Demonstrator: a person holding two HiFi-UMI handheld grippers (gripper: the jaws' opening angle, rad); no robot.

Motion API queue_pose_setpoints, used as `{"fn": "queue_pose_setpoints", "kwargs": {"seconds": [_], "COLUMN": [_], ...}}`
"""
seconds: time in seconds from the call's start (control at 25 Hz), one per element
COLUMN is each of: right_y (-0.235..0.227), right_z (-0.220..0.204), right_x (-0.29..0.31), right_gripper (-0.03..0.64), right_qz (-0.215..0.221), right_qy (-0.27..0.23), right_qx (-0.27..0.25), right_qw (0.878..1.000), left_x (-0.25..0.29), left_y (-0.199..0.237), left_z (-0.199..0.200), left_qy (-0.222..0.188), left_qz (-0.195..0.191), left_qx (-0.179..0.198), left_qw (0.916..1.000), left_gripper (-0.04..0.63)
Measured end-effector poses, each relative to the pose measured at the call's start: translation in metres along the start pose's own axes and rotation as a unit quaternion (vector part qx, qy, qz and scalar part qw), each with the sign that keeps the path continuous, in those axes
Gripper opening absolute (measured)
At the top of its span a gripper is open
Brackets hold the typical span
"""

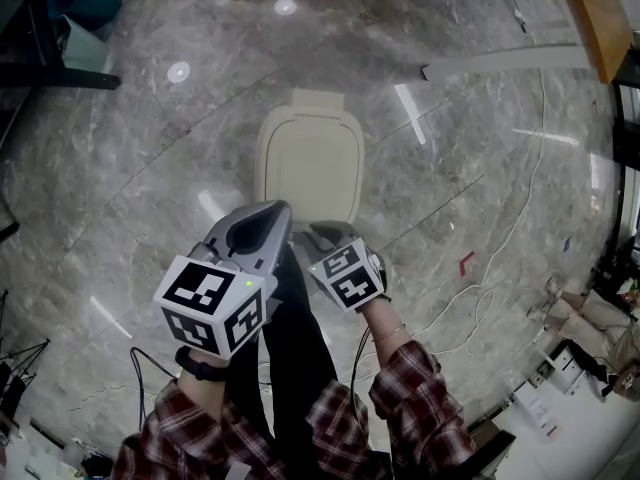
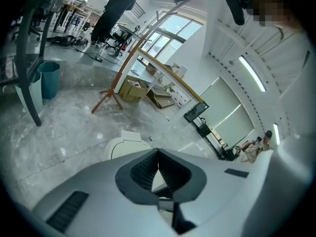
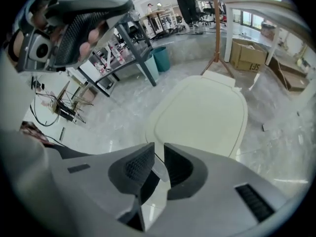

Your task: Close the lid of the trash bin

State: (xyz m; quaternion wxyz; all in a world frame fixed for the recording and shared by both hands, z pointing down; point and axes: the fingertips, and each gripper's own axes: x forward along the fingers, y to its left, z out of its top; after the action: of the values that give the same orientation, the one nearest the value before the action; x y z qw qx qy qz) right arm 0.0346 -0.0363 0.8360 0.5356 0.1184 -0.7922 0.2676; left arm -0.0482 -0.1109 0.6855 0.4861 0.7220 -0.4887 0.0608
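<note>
Bin (image 1: 262,158) cream, on marble floor (image 1: 130,188), frame centre in head view. Lid (image 1: 310,163) down flat on bin, closed. Left claw (image 1: 262,218) at 7 o'clock of bin, jaws together at tips, nothing between. Right claw (image 1: 330,233) at 6 o'clock of bin, jaws slightly apart, narrow gap, nothing gripped. Right gripper view: lid (image 3: 202,115) at 1 o'clock beyond claw (image 3: 158,149). Left gripper view: bin (image 2: 126,144) at 11 o'clock of claw (image 2: 158,152).

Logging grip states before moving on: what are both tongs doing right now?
Left tongs: closed, empty.
Right tongs: slightly open, gripping nothing, above the bin lid.
</note>
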Motion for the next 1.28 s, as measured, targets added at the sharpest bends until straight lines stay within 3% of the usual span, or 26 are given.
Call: {"fn": "queue_pose_setpoints", "kwargs": {"seconds": [0.24,0.48,0.68,0.8,0.96,1.12,1.28], "right_y": [0.009,0.005,0.023,0.044,0.066,0.088,0.105], "right_z": [0.065,0.135,0.182,0.187,0.193,0.198,0.196], "right_x": [-0.093,-0.210,-0.303,-0.361,-0.431,-0.488,-0.531], "right_gripper": [0.067,0.067,0.067,0.067,0.067,0.058,0.014], "right_qz": [-0.008,-0.024,-0.020,-0.031,-0.053,-0.063,-0.081], "right_qy": [-0.088,-0.171,-0.247,-0.283,-0.337,-0.405,-0.453], "right_qx": [0.041,0.042,0.043,0.036,0.020,0.011,-0.005], "right_qw": [0.995,0.984,0.968,0.958,0.940,0.912,0.888], "left_x": [-0.034,-0.073,-0.117,-0.148,-0.182,-0.211,-0.240], "left_y": [-0.044,-0.113,-0.168,-0.210,-0.254,-0.291,-0.322], "left_z": [0.065,0.142,0.182,0.181,0.184,0.192,0.201], "left_qy": [-0.045,-0.097,-0.124,-0.130,-0.148,-0.172,-0.215], "left_qz": [-0.006,-0.026,-0.038,-0.050,-0.059,-0.068,-0.082], "left_qx": [0.030,0.073,0.111,0.137,0.183,0.237,0.257], "left_qw": [0.9985,0.9923,0.9853,0.9808,0.9702,0.9538,0.9386], "left_gripper": [0.009,0.009,0.009,0.009,0.009,0.011,0.009]}}
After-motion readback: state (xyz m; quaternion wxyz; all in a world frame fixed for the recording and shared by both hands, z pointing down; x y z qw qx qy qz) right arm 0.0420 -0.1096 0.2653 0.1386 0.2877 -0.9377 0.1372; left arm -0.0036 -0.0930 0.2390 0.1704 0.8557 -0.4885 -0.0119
